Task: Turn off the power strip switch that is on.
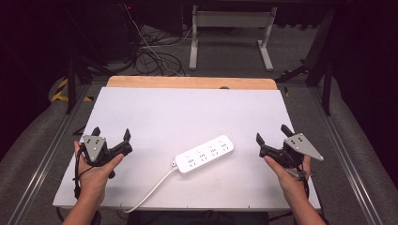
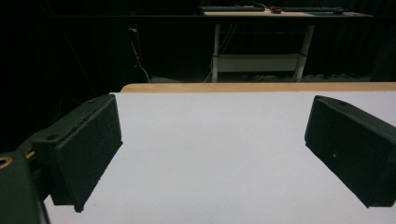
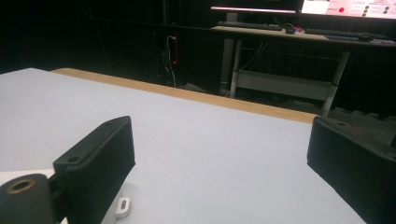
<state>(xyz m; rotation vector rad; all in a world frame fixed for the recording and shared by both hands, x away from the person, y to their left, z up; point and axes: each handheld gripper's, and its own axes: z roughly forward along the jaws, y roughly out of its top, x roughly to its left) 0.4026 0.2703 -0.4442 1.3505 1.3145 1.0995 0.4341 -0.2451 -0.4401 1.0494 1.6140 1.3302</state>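
Lying flat near the front middle of the table, the long white plastic power strip (image 1: 205,154) sits at a slant, with its far end pointing up and to the right. Its thin white cord (image 1: 152,190) runs off the near left end and goes down over the front edge of the big white table top (image 1: 187,108).

The left gripper (image 1: 111,136) is well off to the left of the strip. Its two black jaws are wide open and hold nothing. The right gripper (image 1: 273,134) is well off to the right, and its jaws are wide open and empty too.

The next job looks like picking up the strip. To do it well, each claw should come in low and slow. Grab the strip across its thin sides, not on top of the plug holes. Watch the cord so it does not pull or snag on the table edge.
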